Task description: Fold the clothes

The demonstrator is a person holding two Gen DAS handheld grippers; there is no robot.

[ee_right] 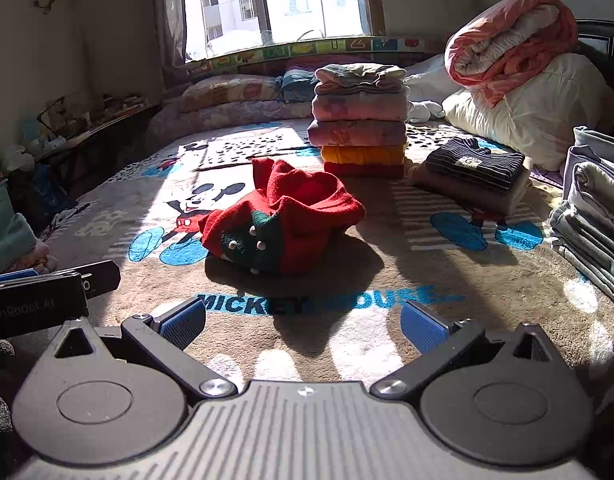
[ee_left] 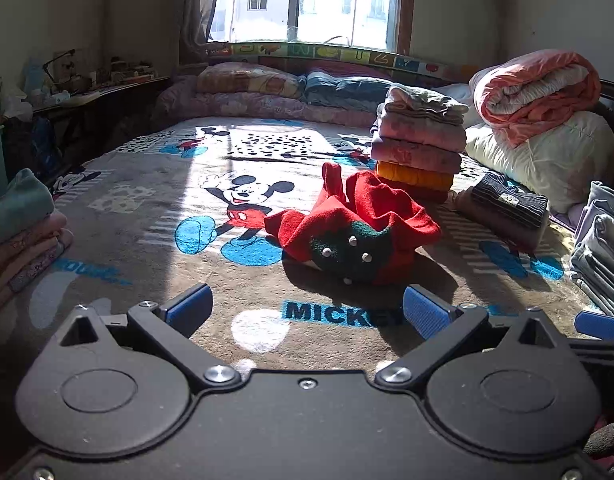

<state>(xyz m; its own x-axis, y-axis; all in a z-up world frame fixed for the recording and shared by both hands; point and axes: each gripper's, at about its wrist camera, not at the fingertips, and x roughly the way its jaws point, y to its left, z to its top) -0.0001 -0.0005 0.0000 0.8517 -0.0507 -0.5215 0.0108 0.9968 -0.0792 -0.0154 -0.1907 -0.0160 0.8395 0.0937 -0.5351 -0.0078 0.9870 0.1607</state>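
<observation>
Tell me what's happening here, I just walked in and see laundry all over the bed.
A person is folding clothes with two handheld grippers. The left gripper and right gripper both hover with jaws open, holding nothing. A crumpled red garment lies unfolded on the cartoon blanket, with a folded stack behind it.

beige plush cartoon-print bed blanket [ee_right: 347,344]: "MICKEY MOUSE" in dark letters on blue | black body of left gripper [ee_right: 35,304]: partly readable "GenRobot.AI"

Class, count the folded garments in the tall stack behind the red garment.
5, though thin ones may be hidden. In the stack, top to bottom: pale grey-green, light pink, darker pink, orange, red.
</observation>
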